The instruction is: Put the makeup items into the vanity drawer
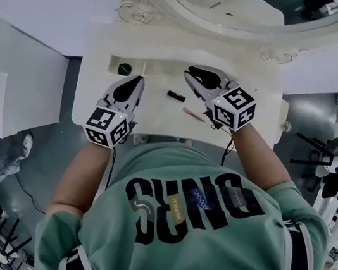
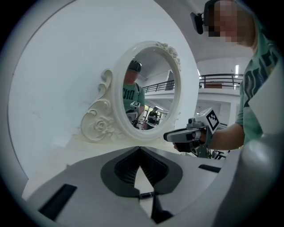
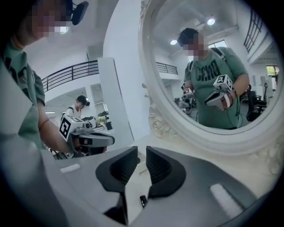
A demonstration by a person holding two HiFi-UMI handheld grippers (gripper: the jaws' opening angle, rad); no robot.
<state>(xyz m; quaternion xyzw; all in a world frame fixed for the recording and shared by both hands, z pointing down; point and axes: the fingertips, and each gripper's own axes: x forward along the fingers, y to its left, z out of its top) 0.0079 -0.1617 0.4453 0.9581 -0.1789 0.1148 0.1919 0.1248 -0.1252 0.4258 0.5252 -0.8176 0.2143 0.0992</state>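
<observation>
Left gripper (image 1: 139, 79): clenched, tips touching, nothing between them; held over the vanity top (image 1: 153, 118), left half. In its own view (image 2: 140, 150) the pads meet at the front with only a small triangular gap behind.
Right gripper (image 1: 189, 71): jaws a narrow slit apart, parallel, empty (image 3: 141, 153); held over the right half of the vanity top, level with the left one.
Cross views: each gripper shows in the other's camera, right at 3 o'clock (image 2: 167, 137), left at 9 o'clock (image 3: 111, 140).
Black tube (image 1: 176, 96): lies on the vanity top between the two grippers, at 4 o'clock from the left tips, touching neither.
Pink pencil (image 1: 193, 115): lies flat at 6 o'clock from the right tips, just beside that gripper's body, at 5 o'clock from the black tube.
Dark green round item (image 1: 124, 69): at 11 o'clock from the left tips, at the left end of a long narrow recess (image 1: 164, 66) along the back of the top; cannot tell if that is the drawer.
Oval mirror (image 1: 154, 5): ornate white frame, at 12 o'clock behind the recess.
</observation>
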